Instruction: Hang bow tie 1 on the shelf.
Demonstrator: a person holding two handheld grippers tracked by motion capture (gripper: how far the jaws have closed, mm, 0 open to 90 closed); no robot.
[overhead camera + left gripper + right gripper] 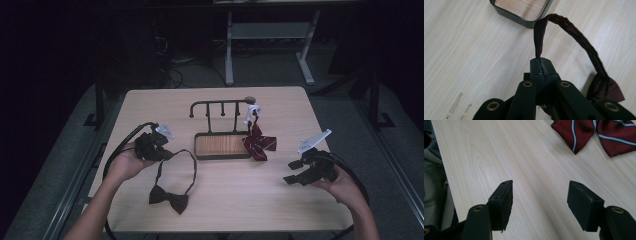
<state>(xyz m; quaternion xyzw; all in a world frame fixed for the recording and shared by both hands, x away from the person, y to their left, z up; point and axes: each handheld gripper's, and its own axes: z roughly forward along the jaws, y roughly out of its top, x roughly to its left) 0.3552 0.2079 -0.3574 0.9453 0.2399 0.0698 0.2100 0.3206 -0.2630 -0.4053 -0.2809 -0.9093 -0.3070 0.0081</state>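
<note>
Pinching the neck strap (571, 32) of a dark bow tie (169, 197), the left gripper (162, 150) has its jaws pressed together on the fabric, which arches up out of them in the left gripper view. The bow itself lies on the table (240, 200) near the front edge, with the strap looping up toward the gripper. Just beyond sits a black rack (222, 106) with a wooden tray base; a red striped bow tie (259, 142) appears to hang from its right end, though that is hard to tell. The right gripper (295, 171) hovers with jaws spread, holding nothing, near the table's right edge.
</note>
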